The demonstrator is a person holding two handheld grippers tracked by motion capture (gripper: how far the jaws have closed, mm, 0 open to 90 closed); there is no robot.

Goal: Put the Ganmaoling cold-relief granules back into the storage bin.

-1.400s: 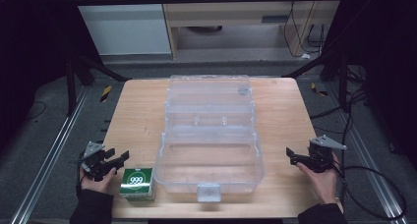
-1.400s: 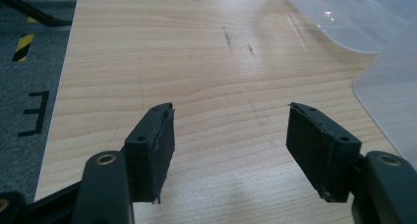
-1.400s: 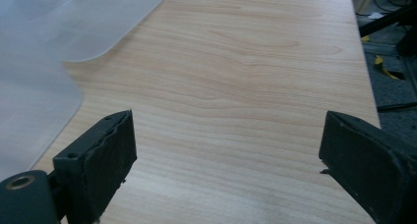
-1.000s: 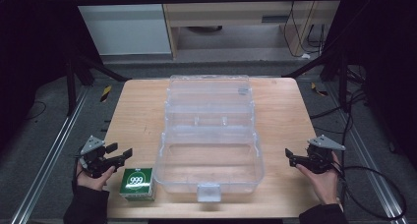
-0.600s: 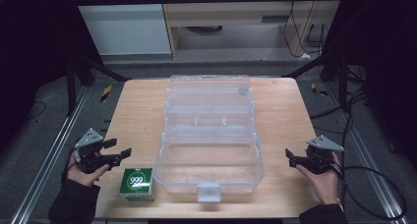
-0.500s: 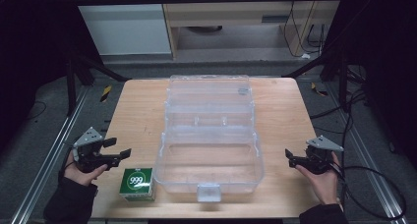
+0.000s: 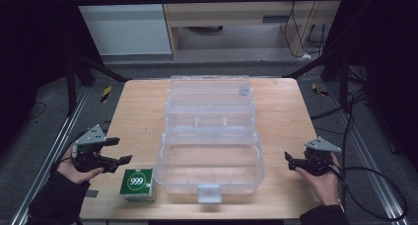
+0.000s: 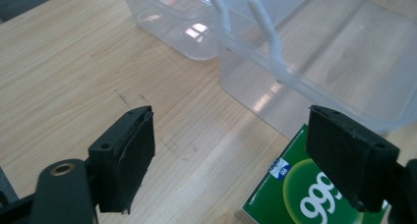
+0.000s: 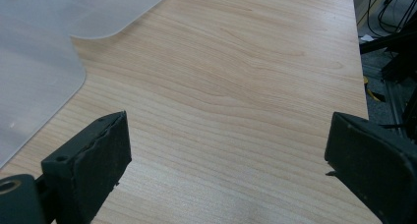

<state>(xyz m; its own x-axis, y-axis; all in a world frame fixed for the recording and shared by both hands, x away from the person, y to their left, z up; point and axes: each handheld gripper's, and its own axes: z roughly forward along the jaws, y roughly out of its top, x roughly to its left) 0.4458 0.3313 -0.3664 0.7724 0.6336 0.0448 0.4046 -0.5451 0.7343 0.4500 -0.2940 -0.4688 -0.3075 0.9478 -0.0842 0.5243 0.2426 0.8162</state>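
Here the green box [image 7: 137, 184] sits low and left of centre in the high view, just beside the open clear case [image 7: 211, 158]. The left gripper [image 7: 118, 151] hovers spread and empty; the right gripper [image 7: 291, 161] likewise. Likely best: square the left jaws around the box before closing.

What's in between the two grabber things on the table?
The open clear plastic box sits between the left gripper and the right gripper in the high view, with the small green 999 carton beside its left front corner.
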